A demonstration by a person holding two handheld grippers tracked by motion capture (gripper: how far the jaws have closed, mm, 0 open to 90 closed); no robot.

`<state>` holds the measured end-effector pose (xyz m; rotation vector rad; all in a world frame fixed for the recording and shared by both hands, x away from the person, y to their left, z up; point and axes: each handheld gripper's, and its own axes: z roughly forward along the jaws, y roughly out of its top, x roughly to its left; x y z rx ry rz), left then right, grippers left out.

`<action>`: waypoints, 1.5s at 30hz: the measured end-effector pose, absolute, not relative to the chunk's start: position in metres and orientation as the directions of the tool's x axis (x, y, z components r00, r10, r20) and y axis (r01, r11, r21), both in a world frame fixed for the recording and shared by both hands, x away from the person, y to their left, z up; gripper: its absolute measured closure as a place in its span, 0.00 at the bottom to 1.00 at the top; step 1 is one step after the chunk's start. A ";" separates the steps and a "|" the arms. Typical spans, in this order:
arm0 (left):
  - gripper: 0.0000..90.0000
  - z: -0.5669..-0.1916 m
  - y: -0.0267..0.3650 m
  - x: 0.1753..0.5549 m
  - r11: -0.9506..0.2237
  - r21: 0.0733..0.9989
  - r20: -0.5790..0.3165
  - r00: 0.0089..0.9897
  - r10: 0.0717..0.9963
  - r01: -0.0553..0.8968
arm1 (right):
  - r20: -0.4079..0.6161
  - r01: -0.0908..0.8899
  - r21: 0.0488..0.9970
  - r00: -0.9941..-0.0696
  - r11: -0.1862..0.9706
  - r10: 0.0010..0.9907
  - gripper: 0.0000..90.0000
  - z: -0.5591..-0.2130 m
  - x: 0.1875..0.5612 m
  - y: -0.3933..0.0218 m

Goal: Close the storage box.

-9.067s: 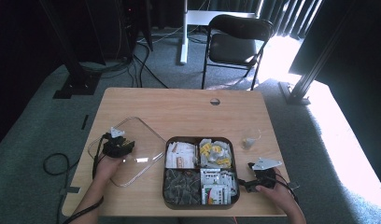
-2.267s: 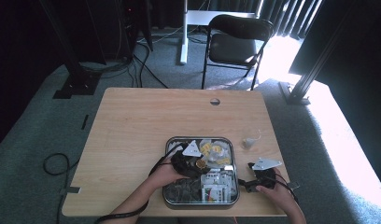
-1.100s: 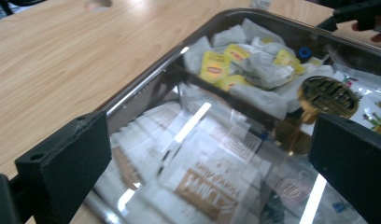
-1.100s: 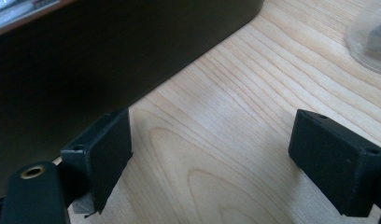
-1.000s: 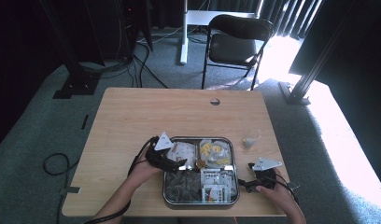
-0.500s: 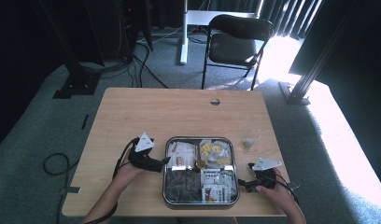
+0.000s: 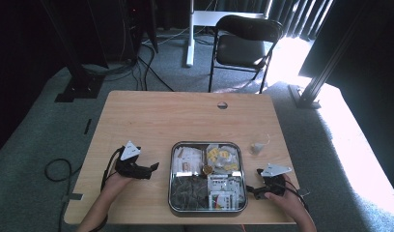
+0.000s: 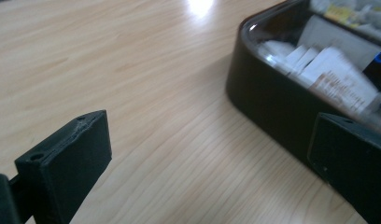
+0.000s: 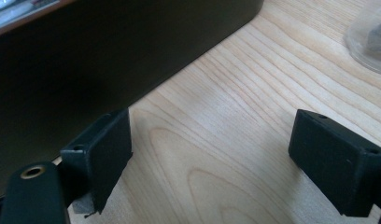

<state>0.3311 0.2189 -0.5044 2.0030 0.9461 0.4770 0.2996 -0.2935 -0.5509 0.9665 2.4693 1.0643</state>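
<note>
Both claws are wide open and holding nothing: left claw (image 7: 154,167) sits near the desk's (image 7: 185,116) front-left corner, right claw (image 7: 255,183) beside the tray (image 7: 207,210) near the front edge.

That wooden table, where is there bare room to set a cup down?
The far half of the table, from the tray up to the round hole, is bare, as is the left side beyond the left gripper. It is crowded between the tray, the small packet and the right gripper.
</note>
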 end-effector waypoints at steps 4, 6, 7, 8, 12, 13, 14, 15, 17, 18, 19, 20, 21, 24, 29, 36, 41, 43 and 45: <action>0.00 -0.512 0.232 0.329 -0.346 0.817 -0.015 0.619 0.785 0.460 | 0.005 0.469 0.726 -0.736 0.504 0.677 0.14 -0.551 0.300 -0.293; 0.00 -0.517 0.239 0.328 -0.344 0.810 -0.018 0.607 0.795 0.475 | 0.005 0.469 0.726 -0.736 0.504 0.677 0.14 -0.551 0.300 -0.293; 0.00 -0.519 0.241 0.327 -0.343 0.809 -0.018 0.603 0.798 0.478 | 0.005 0.469 0.726 -0.736 0.504 0.677 0.14 -0.551 0.300 -0.293; 0.00 -0.521 0.244 0.326 -0.336 0.808 -0.024 0.596 0.803 0.485 | 0.005 0.469 0.726 -0.736 0.504 0.677 0.14 -0.551 0.300 -0.293; 0.00 -0.526 0.255 0.320 -0.327 0.799 -0.033 0.579 0.814 0.505 | 0.005 0.469 0.726 -0.735 0.503 0.678 0.14 -0.551 0.300 -0.293; 0.00 -0.527 0.258 0.319 -0.317 0.801 -0.038 0.570 0.820 0.508 | 0.004 0.468 0.726 -0.735 0.504 0.678 0.14 -0.551 0.300 -0.293; 0.00 -0.528 0.260 0.318 -0.313 0.800 -0.039 0.565 0.824 0.511 | 0.004 0.469 0.726 -0.734 0.503 0.679 0.14 -0.551 0.299 -0.293; 0.00 -0.529 0.263 0.316 -0.302 0.801 -0.048 0.558 0.828 0.517 | 0.004 0.469 0.726 -0.734 0.503 0.679 0.14 -0.551 0.299 -0.293; 0.00 -0.530 0.267 0.313 -0.291 0.798 -0.060 0.551 0.833 0.528 | 0.004 0.469 0.726 -0.734 0.503 0.679 0.14 -0.551 0.299 -0.293; 0.00 -0.531 0.269 0.312 -0.290 0.796 -0.064 0.551 0.832 0.531 | 0.004 0.470 0.726 -0.734 0.503 0.679 0.14 -0.551 0.299 -0.293; 0.00 -0.532 0.270 0.310 -0.291 0.793 -0.064 0.549 0.834 0.535 | 0.004 0.469 0.726 -0.734 0.503 0.679 0.14 -0.551 0.299 -0.293; 0.00 -0.533 0.271 0.309 -0.290 0.792 -0.065 0.547 0.835 0.537 | 0.004 0.469 0.726 -0.734 0.503 0.679 0.14 -0.551 0.299 -0.293; 0.00 -0.534 0.273 0.307 -0.285 0.791 -0.072 0.545 0.836 0.541 | 0.005 0.470 0.725 -0.734 0.504 0.679 0.14 -0.551 0.299 -0.293; 0.00 -0.534 0.276 0.303 -0.280 0.790 -0.071 0.535 0.842 0.546 | 0.005 0.470 0.726 -0.734 0.502 0.679 0.14 -0.551 0.299 -0.293; 0.00 -0.533 0.281 0.295 -0.279 0.784 -0.065 0.520 0.851 0.555 | 0.004 0.469 0.727 -0.734 0.502 0.679 0.14 -0.551 0.300 -0.293; 0.00 -0.532 0.291 0.286 -0.259 0.783 -0.065 0.488 0.870 0.566 | 0.006 0.471 0.726 -0.733 0.502 0.680 0.14 -0.551 0.299 -0.293; 0.00 -0.536 0.296 0.280 -0.248 0.773 -0.068 0.465 0.883 0.584 | 0.006 0.470 0.726 -0.734 0.501 0.680 0.14 -0.551 0.299 -0.293; 0.00 -0.537 0.297 0.277 -0.240 0.773 -0.068 0.454 0.888 0.587 | 0.005 0.469 0.727 -0.734 0.502 0.679 0.14 -0.551 0.299 -0.293; 0.00 -0.537 0.298 0.275 -0.232 0.771 -0.069 0.440 0.895 0.593 | 0.005 0.469 0.727 -0.734 0.502 0.679 0.14 -0.551 0.299 -0.293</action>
